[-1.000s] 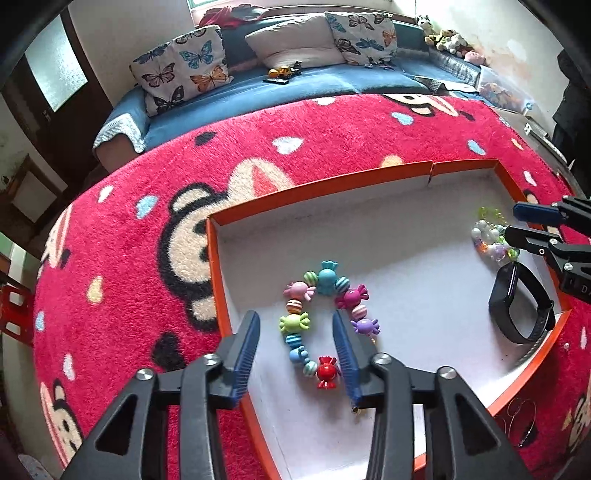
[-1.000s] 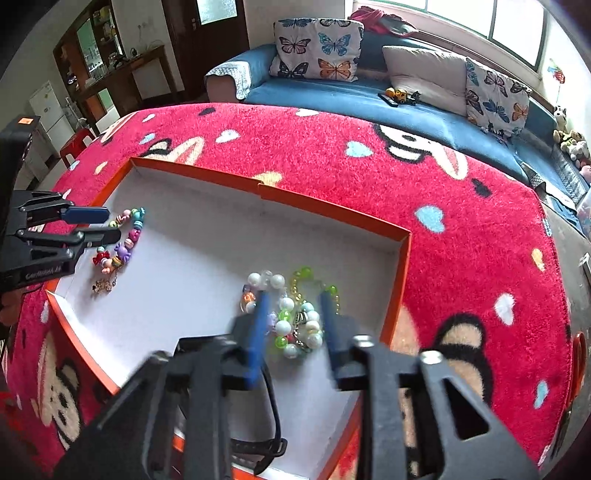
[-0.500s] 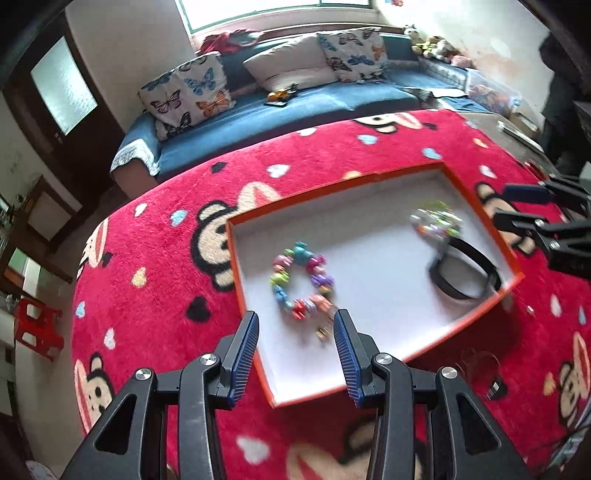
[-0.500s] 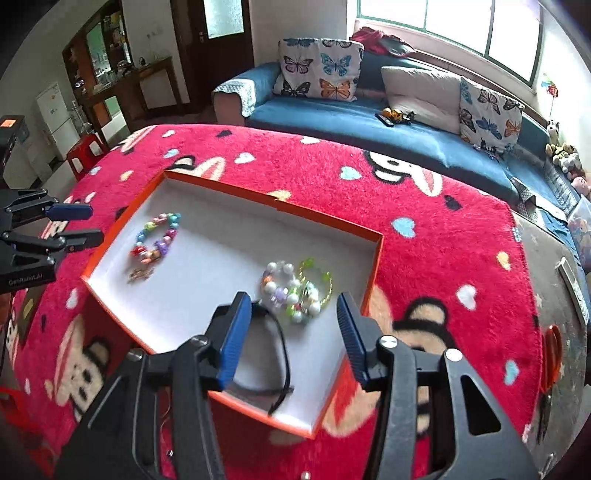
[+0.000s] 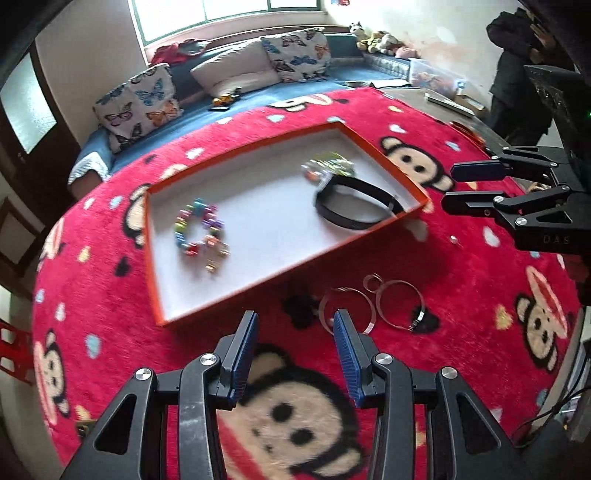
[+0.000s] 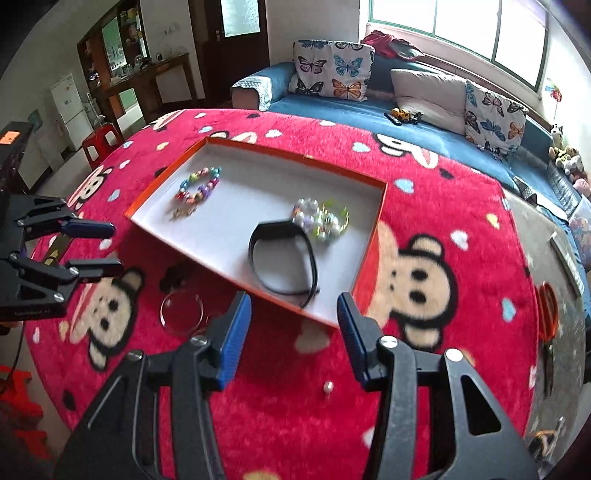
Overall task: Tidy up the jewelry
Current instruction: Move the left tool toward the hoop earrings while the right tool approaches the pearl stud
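Your left gripper [image 5: 293, 350] hangs spread and empty at lower centre. Just right of it, the silver hoops [image 5: 373, 302] lie on the rug outside the orange tray [image 5: 258, 284]: light, stiff, slippery wire, so pinch one across its rim. Your right gripper [image 5: 461, 188], far right, is also released.

The right gripper [image 5: 476, 186] body carries faint embossed letters "DAS"; nothing else is legible

I see soft daylight from the windows [image 6: 461, 33]; slight motion blur on the red rug [image 5: 461, 288]; heavy fisheye bending, dark corners.
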A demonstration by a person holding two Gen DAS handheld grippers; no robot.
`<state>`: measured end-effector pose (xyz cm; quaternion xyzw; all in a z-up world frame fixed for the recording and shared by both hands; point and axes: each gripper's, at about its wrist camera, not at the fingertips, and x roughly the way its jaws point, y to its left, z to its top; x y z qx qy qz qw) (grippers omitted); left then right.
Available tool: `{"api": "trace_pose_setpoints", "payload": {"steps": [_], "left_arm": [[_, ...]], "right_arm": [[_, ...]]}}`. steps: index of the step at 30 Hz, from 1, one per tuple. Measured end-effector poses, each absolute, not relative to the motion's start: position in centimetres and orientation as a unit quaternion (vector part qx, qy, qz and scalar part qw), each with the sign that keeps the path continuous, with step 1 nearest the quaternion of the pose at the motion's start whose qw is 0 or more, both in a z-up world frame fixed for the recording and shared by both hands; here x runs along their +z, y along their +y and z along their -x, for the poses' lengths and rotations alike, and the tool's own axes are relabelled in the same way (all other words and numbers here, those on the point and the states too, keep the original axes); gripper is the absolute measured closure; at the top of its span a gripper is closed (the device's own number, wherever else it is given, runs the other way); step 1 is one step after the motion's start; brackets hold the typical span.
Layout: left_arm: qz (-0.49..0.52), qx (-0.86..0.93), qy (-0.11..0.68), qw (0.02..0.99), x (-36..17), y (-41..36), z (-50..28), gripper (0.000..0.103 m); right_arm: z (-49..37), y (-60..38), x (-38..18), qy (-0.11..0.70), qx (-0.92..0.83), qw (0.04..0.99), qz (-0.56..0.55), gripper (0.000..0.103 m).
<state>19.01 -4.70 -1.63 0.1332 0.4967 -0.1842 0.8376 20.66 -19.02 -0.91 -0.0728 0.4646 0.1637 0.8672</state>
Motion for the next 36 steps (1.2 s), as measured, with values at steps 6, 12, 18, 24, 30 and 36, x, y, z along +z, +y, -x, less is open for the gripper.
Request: {"api": "trace_pose_setpoints", "payload": {"steps": [6, 12, 18, 24, 30, 36], "left_arm": [[-0.146, -0.208, 0.509, 0.822, -4.9, -6.3, -18.5, 0.042], [-0.150, -0.221, 0.517, 0.813, -6.9, -7.4, -18.9, 0.042], [-0.167, -0.229, 0.515, 0.809, -7.8, -8.5, -19.6, 0.042], [-0.172, -0.235, 0.511, 0.809, -8.4, -8.8, -20.4, 0.043], [-0.185, -0.231, 0.500, 0.814, -8.6, -9.4, -20.6, 0.043], [-0.189, -0.234, 0.496, 0.815, -8.7, -9.6, -20.6, 0.049]], "right_arm": [[-17.9, -19.8, -2.4, 0.472, 0.167, 0.863, 0.062, 0.054], [-16.6, -20.7, -3.7, 0.480, 0.166, 0.860, 0.058, 0.054], [-16.8, -21.2, -4.5, 0.485, 0.166, 0.857, 0.048, 0.054], [-17.0, -21.5, -5.4, 0.492, 0.166, 0.854, 0.045, 0.054], [-17.1, -21.7, -6.0, 0.497, 0.166, 0.850, 0.047, 0.054], [-17.2, -21.8, -6.3, 0.501, 0.167, 0.848, 0.045, 0.054]]}}
